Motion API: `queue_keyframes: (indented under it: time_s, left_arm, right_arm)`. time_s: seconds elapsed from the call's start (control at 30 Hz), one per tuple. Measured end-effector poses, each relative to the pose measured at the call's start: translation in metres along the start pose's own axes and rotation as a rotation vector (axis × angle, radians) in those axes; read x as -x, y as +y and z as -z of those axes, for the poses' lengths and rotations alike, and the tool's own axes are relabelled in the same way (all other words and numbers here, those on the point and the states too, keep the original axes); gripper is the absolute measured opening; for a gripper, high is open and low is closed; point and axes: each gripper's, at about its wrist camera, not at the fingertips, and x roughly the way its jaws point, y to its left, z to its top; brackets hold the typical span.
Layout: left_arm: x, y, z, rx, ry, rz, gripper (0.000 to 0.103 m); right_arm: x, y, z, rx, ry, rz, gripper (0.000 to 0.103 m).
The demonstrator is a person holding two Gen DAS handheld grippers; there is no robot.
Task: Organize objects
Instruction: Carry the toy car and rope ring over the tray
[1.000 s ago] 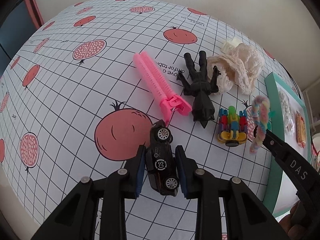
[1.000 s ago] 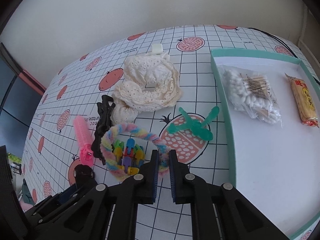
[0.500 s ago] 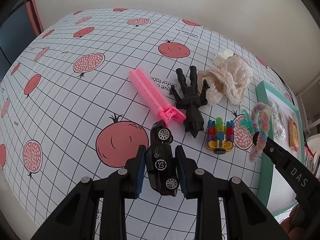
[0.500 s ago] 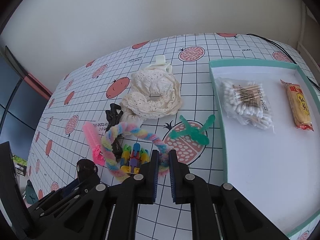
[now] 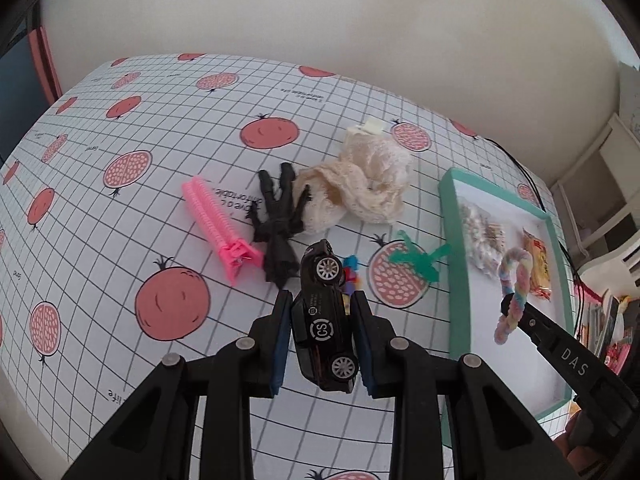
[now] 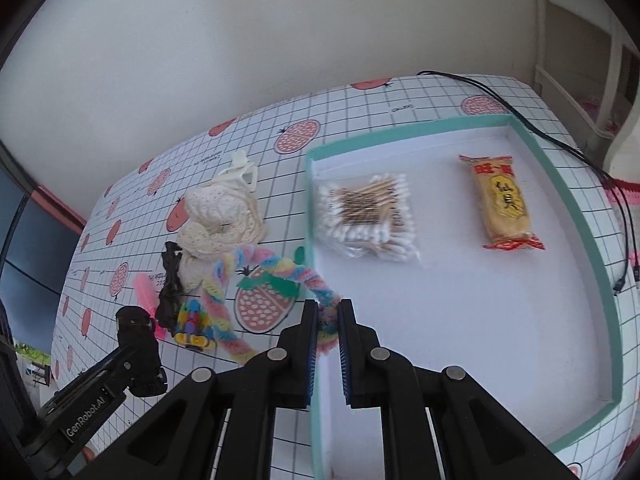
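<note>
Mid-carry: my left tongs (image 5: 320, 334) clamp the car (image 5: 324, 320), right tongs (image 6: 327, 346) grip the ring (image 6: 256, 264) at the tray (image 6: 576, 216) edge; next, release inside.

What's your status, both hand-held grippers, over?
Left hand-held gripper shut on black toy car, lifted. Right hand-held gripper shut on pastel twisted ring, at teal tray edge. Nothing blocking the tray.

Both tongs rose, carrying the toy car (image 5: 324, 322) and pastel ring (image 6: 256, 276) toward the tray (image 6: 592, 240).
</note>
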Motion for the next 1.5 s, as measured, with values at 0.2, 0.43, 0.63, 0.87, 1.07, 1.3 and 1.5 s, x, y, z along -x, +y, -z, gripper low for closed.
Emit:
queue_keyframes:
  time_s: [0.2, 0.43, 0.63, 0.87, 1.07, 1.3, 1.5]
  left_arm:
    - [-0.001, -0.043, 0.007, -0.086, -0.005, 0.061, 0.03]
    - [0.0, -0.088, 0.015, -0.207, -0.034, 0.121, 0.03]
    - [0.002, -0.124, 0.02, -0.306, -0.067, 0.148, 0.03]
    - [-0.016, -0.149, 0.03, -0.371, -0.036, 0.167, 0.031]
    - [-0.035, -0.153, 0.039, -0.377, 0.02, 0.163, 0.031]
    - [-0.049, -0.152, 0.046, -0.375, 0.071, 0.141, 0.031]
    - [-0.057, -0.152, 0.051, -0.373, 0.103, 0.135, 0.031]
  right_arm:
    - [0.018, -0.044, 0.0, -0.052, -0.02, 0.05, 0.01]
    - [0.032, -0.086, 0.002, -0.104, -0.033, 0.101, 0.011]
    - [0.039, -0.109, 0.001, -0.138, -0.05, 0.137, 0.011]
    - [0.034, -0.126, 0.003, -0.161, -0.045, 0.194, 0.011]
    - [0.027, -0.132, 0.006, -0.157, -0.029, 0.242, 0.011]
    - [0.019, -0.139, 0.012, -0.176, -0.003, 0.266, 0.011]
    - [0.014, -0.137, 0.015, -0.172, 0.009, 0.275, 0.011]
